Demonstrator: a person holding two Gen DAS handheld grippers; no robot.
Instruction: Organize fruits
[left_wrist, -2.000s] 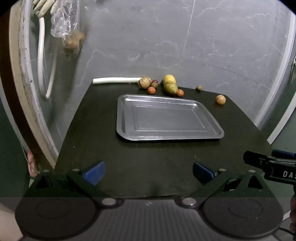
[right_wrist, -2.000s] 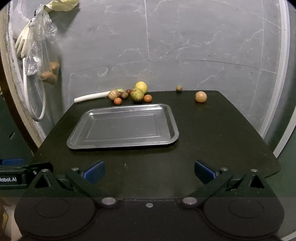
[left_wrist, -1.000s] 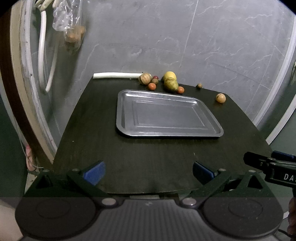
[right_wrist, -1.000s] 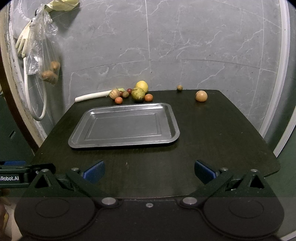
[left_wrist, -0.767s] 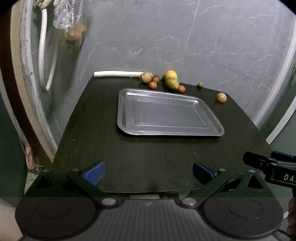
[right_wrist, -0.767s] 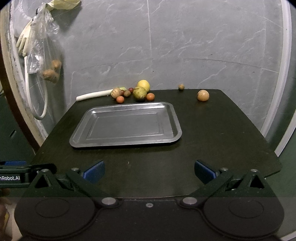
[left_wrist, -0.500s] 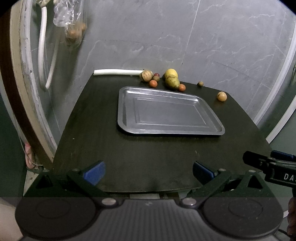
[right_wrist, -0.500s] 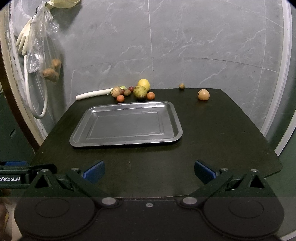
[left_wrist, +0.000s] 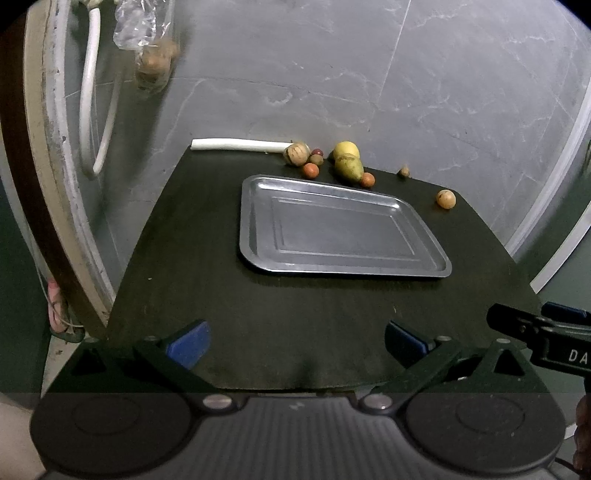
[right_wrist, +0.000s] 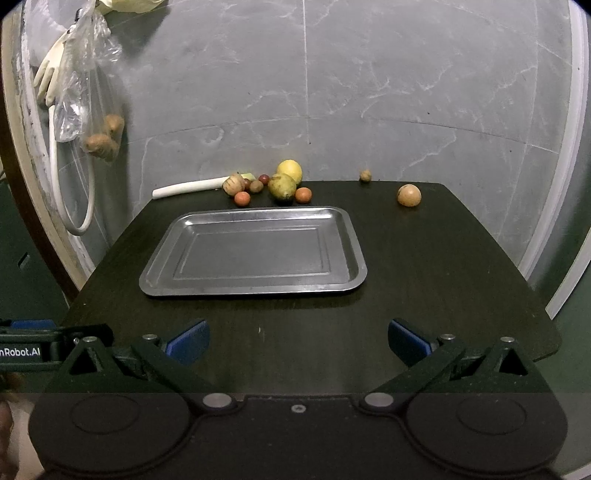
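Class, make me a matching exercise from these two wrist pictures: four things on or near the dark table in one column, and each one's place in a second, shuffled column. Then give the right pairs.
Things
1. metal tray
2. pear
3. white stalk
4. plastic bag

Places
A. hanging on the wall, left of the table
B. lying along the far left edge of the table
C. in the middle of the table, with nothing in it
D. behind the tray, in front of a yellow round fruit

Pairs: 1-C, 2-D, 3-B, 4-A
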